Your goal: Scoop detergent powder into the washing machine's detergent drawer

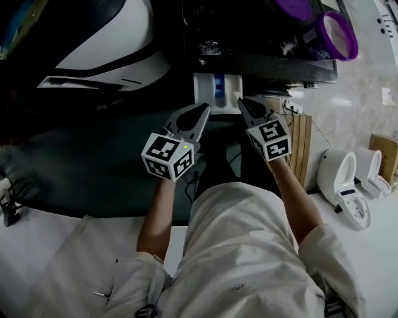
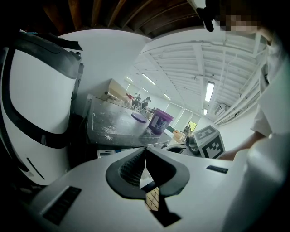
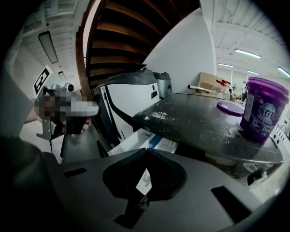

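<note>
Left hand-held gripper (image 1: 203, 110): jaws shut tip to tip on nothing, just in front of the detergent drawer (image 1: 216, 92)
Right hand-held gripper (image 1: 243, 102): jaws together, empty, at the drawer's right front corner
Detergent drawer: pulled out from under the dark machine top (image 1: 249, 53)
Purple tub (image 1: 336, 34): behind and right of the drawer, lid (image 1: 293, 9) off beside it
Scoop: none visible
Risk: powder (image 3: 156, 115) lies spilled behind the drawer; carrying a scoop from tub to drawer could scatter more, and a closed jaw may nudge the drawer shut

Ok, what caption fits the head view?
Left tongs and right tongs, both shut and empty, hover at the open detergent drawer; purple tub sits above.
</note>
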Demonstrator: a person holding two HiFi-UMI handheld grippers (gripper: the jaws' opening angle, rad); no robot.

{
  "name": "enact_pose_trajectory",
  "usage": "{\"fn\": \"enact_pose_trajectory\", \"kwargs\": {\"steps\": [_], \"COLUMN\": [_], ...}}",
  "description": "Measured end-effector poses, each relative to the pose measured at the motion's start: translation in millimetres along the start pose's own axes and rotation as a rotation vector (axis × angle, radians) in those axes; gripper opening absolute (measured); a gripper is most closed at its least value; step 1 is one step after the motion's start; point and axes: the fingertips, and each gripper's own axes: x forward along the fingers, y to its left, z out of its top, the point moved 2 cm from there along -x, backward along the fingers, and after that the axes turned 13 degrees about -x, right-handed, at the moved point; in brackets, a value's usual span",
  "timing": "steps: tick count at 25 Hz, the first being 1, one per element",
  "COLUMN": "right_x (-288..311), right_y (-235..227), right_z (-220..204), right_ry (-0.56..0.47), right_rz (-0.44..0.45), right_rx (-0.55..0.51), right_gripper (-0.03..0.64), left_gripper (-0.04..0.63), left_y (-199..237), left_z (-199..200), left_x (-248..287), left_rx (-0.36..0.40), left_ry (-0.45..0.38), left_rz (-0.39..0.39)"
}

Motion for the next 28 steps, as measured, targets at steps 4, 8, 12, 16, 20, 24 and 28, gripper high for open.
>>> {"fn": "enact_pose_trajectory", "kwargs": {"steps": [4,8,12,16,20,24,28], "right_x": [-1.2,-3.7,-4.8,-5.8,-4.6,-5.9,-9.1], "right_y": [4.9,9.9,12.5,17.8,26.2,32.8,37.0], "right_z": [1.1,6.7,8.6,10.0,8.1,7.5,11.2], "right_ry": [0.006,0.004,-0.002,-0.005,0.003,0.002,-0.010], "right_rz": [-0.013,-0.027,-0.052,-0.080,-0.095,-0.104,-0.117], "right_rx": [-0.071,-0.121,-0.194,-0.297,-0.397,-0.462,-0.511], "right_gripper": [0.011,0.011,0.011,0.011,0.011,0.011,0.011], "left_gripper": [0.021,0.021,0.021,0.021,0.021,0.021,0.021], "left_y": [-0.4,-1.4,-1.1,-0.8,1.0,1.2,1.2], "left_z": [-1.5,-3.0,-6.2,-9.3,-11.3,-13.7,-14.4], "left_x": [-0.5,-2.0,-2.9,-4.3,-5.9,-6.4,-7.0], "left_rx": [-0.002,-0.005,-0.006,-0.008,-0.014,-0.014,-0.015], "left_ry": [-0.004,-0.006,-0.006,-0.004,-0.004,0.001,0.003], "left_rz": [0.003,0.005,0.008,0.013,0.018,0.020,0.022]}}
